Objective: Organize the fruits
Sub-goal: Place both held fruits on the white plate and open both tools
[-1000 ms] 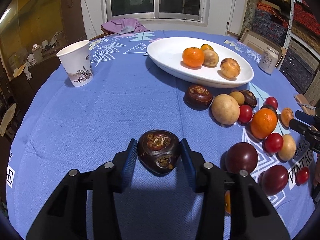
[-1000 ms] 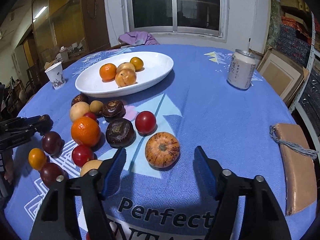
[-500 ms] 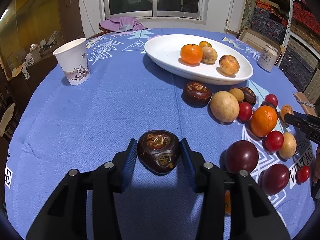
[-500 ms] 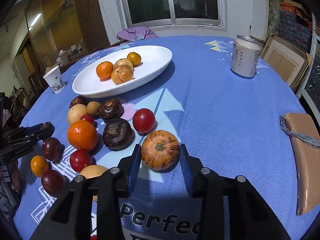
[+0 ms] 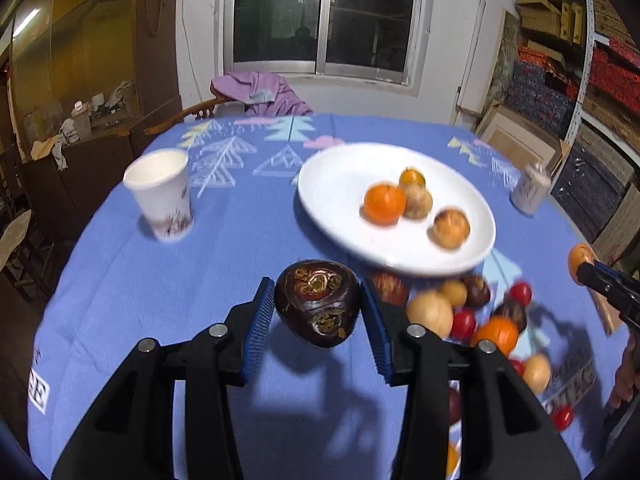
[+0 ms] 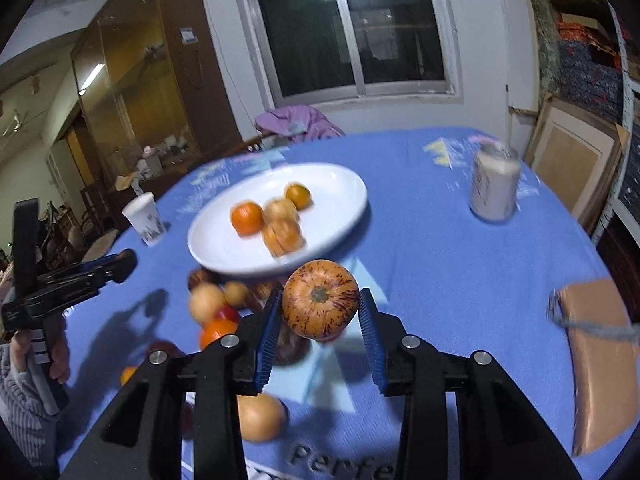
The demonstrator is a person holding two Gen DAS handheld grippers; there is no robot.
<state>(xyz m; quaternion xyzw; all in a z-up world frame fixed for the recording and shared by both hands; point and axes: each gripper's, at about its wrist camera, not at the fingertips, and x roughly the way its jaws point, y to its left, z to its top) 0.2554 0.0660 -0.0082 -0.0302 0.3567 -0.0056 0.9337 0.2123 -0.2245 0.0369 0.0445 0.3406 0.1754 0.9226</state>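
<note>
My left gripper [image 5: 316, 306] is shut on a dark brown fruit [image 5: 317, 303] and holds it above the blue tablecloth. My right gripper [image 6: 320, 314] is shut on an orange speckled fruit [image 6: 320, 305], also lifted off the cloth. A white oval plate [image 5: 344, 196] [image 6: 332, 196] sits beyond both, holding an orange [image 5: 384, 205] and three tan and orange fruits. Several loose fruits [image 5: 472, 316] [image 6: 218, 308] lie on the cloth just in front of the plate. The other gripper shows at each view's edge: the right one [image 5: 604, 284] and the left one [image 6: 80, 276].
A white paper cup [image 5: 160, 196] stands at the left of the table, and a drink can [image 6: 494, 190] at the right. A brown pouch [image 6: 600, 360] lies near the right edge. A chair with purple cloth [image 5: 260, 94] stands behind the table. A person's hand [image 6: 36, 356] holds the left gripper.
My right gripper closed on the speckled fruit. Both grippers then rose with their fruits off the cloth, and the plate now appears nearer the middle of each view.
</note>
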